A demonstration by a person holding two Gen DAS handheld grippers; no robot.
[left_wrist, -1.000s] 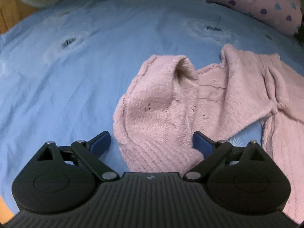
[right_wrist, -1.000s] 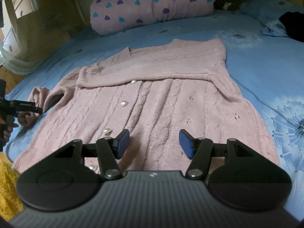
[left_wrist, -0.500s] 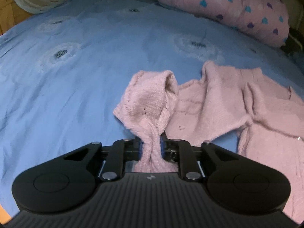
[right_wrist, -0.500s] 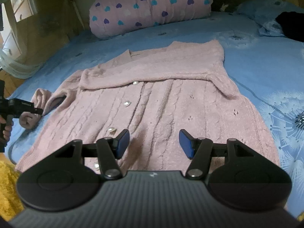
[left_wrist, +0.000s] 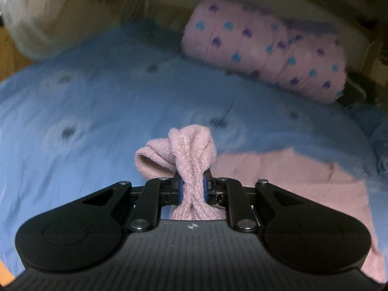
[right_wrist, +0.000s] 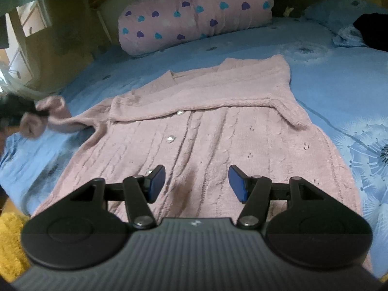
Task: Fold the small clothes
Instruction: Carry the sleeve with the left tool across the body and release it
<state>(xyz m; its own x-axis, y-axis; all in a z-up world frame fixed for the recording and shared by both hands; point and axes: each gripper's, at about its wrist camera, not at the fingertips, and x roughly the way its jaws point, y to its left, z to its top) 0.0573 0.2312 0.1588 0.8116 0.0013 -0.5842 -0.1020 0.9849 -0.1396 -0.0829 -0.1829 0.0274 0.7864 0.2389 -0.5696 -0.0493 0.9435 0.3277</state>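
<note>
Blue flower-print bed sheet [right_wrist: 339, 77] covers the bed | pink cable-knit buttoned cardigan [right_wrist: 206, 131] is laid flat on it | its sleeve cuff [left_wrist: 191, 160] is clamped at 12 o'clock by left gripper [left_wrist: 192, 189] | right gripper [right_wrist: 196, 181] fingers are spread above the hem, nothing held | heart-dotted pink pillow [right_wrist: 194, 14] at 12 o'clock

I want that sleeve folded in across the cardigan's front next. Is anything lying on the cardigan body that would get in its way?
Nothing visible does. The left gripper is shut on the sleeve, lifted off the blue bedsheet. The cardigan lies flat with only its own buttons and the other sleeve folded across its chest. The right gripper hovers open over the hem.
</note>
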